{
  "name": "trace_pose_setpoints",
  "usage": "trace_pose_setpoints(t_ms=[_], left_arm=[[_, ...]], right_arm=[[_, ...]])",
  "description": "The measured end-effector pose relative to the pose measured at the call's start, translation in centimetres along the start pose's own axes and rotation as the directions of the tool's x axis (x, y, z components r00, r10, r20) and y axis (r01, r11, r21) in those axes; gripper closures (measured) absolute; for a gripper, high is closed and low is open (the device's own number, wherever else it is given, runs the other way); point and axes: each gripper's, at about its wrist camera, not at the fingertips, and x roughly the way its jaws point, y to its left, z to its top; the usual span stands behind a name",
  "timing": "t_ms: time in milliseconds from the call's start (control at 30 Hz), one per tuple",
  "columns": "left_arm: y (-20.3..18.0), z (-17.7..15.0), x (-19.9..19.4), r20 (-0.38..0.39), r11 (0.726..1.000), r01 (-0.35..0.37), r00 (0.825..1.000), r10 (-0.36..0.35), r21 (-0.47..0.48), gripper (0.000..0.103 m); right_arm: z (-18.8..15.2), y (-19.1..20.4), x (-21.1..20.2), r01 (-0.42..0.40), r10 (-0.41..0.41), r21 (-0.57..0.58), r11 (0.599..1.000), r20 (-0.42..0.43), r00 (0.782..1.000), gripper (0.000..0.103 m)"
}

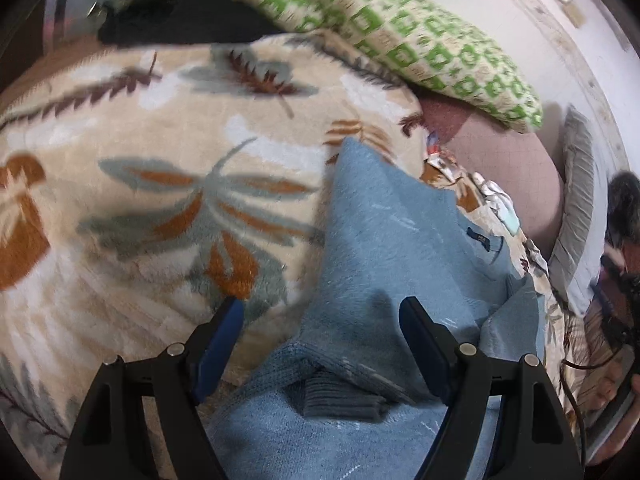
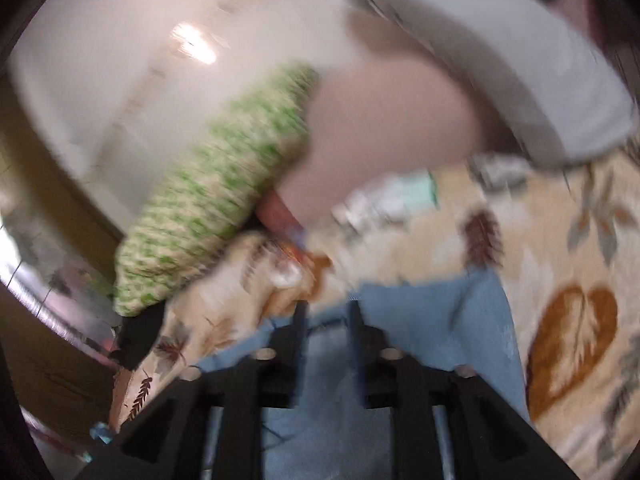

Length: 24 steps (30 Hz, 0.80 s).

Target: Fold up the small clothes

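Note:
A small light-blue fleece sweater [image 1: 380, 240] lies on a leaf-patterned blanket [image 1: 160, 140], with one part folded over and its ribbed cuff [image 1: 340, 400] near the camera. My left gripper [image 1: 322, 314] hangs just over the sweater's near part. Its jaws stand wide apart, and the blue pads [image 1: 224, 332] are not pressing the cloth. The right wrist view is blurred. There the right gripper [image 2: 328, 314] is above an edge of the same sweater [image 2: 440, 312], with a clear gap between its fingers and nothing pinched.
A green-and-cream patterned pillow [image 1: 400, 28] and a pink cushion [image 1: 500, 160] lie at the blanket's far edge, with a black item [image 1: 180, 20] behind them. Small packets [image 1: 492, 196] lie by the sweater. A person [image 1: 624, 240] is at the right.

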Motion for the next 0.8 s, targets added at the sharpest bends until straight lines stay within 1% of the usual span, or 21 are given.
trace_pose_setpoints(t_ms=[33,100,133,200,233,267,300,333,367,400,467,500,533,567,600,633,667,700,733,767,800], left_arm=[[-0.4,-0.1,-0.4,0.012,0.999,-0.019,1.0,0.018,0.037,0.023],[-1.4,-0.6,-1.0,0.025,0.992,-0.042,0.999,0.039,0.119,0.029],[-1.9,-0.9,-1.2,0.016,0.989,-0.02,1.0,0.018,0.149,0.031],[-2.6,-1.6,-1.2,-0.007,0.978,0.021,1.0,-0.02,0.206,0.032],[-3.0,-1.9,-1.0,-0.014,0.971,0.016,1.0,-0.014,0.24,0.032],[-3.3,-2.2,-0.9,-0.02,0.962,0.007,1.0,-0.002,0.273,0.032],[-3.5,-2.5,-0.6,-0.031,0.956,0.006,1.0,0.003,0.294,0.032],[-3.6,-2.5,-0.4,-0.038,0.955,0.009,0.999,0.002,0.296,0.032],[-3.5,-2.5,-0.3,-0.046,0.956,0.014,0.999,-0.001,0.294,0.032],[-3.4,-2.5,-0.2,-0.05,0.956,0.018,0.999,-0.003,0.291,0.032],[-3.3,-2.3,0.0,-0.058,0.957,0.023,0.998,-0.006,0.29,0.032],[-3.4,-2.3,0.1,-0.06,0.956,0.021,0.998,-0.004,0.292,0.032],[-3.5,-2.3,0.3,-0.062,0.955,0.018,0.998,0.001,0.296,0.032],[-3.5,-2.3,0.4,-0.063,0.954,0.015,0.998,0.005,0.3,0.032],[-3.6,-2.4,0.5,-0.065,0.953,0.012,0.998,0.009,0.304,0.032],[-3.6,-2.4,0.5,-0.066,0.952,0.011,0.998,0.01,0.305,0.032],[-3.5,-2.4,0.6,-0.067,0.952,0.012,0.998,0.009,0.305,0.032],[-3.5,-2.4,0.6,-0.069,0.953,0.013,0.998,0.008,0.303,0.032],[-3.4,-2.3,0.7,-0.07,0.954,0.015,0.998,0.007,0.3,0.032],[-3.4,-2.3,0.7,-0.072,0.955,0.016,0.997,0.005,0.296,0.032],[-3.3,-2.2,0.7,-0.073,0.957,0.018,0.997,0.003,0.291,0.032]], right_arm=[[-0.5,0.4,0.6,0.025,-0.027,-0.035,0.999,-0.044,0.999,0.001],[-1.3,0.7,2.7,0.074,-0.087,-0.077,0.994,-0.171,0.982,0.002],[-1.5,0.6,3.2,0.078,-0.091,-0.072,0.994,-0.201,0.975,0.003],[-1.0,-0.1,4.3,0.173,-0.174,-0.028,0.985,-0.251,0.952,0.003],[-0.6,-0.6,5.2,0.177,-0.165,0.012,0.984,-0.306,0.938,0.003],[-0.1,-1.0,6.0,0.183,-0.155,0.051,0.982,-0.337,0.929,0.003],[0.4,-1.1,6.8,0.237,-0.2,0.057,0.97,-0.37,0.907,0.004],[0.8,-1.1,7.8,0.282,-0.239,0.045,0.958,-0.414,0.878,0.003],[1.2,-0.9,8.9,0.295,-0.251,0.031,0.955,-0.446,0.859,0.004],[1.5,-0.5,9.7,0.315,-0.277,0.008,0.949,-0.456,0.846,0.004],[1.8,-0.1,11.3,0.371,-0.341,-0.038,0.928,-0.492,0.801,0.004],[1.8,0.0,12.2,0.377,-0.339,-0.032,0.926,-0.512,0.789,0.005],[1.7,0.1,13.2,0.402,-0.361,-0.039,0.915,-0.527,0.77,0.008],[1.4,0.0,13.7,0.434,-0.4,-0.067,0.898,-0.535,0.744,0.01],[1.0,-0.1,14.9,0.478,-0.457,-0.115,0.871,-0.545,0.703,0.012],[0.6,-0.5,15.8,0.498,-0.479,-0.134,0.857,-0.564,0.673,0.026],[0.1,-1.1,16.3,0.502,-0.467,-0.119,0.857,-0.592,0.657,0.056],[-0.7,-2.0,16.4,0.493,-0.416,-0.063,0.868,-0.635,0.651,0.071],[-0.9,-2.3,16.3,0.482,-0.402,-0.056,0.874,-0.641,0.654,0.073],[-0.9,-2.3,15.8,0.459,-0.402,-0.078,0.885,-0.625,0.669,0.08],[-0.9,-2.2,15.0,0.434,-0.398,-0.097,0.896,-0.611,0.684,0.083]])
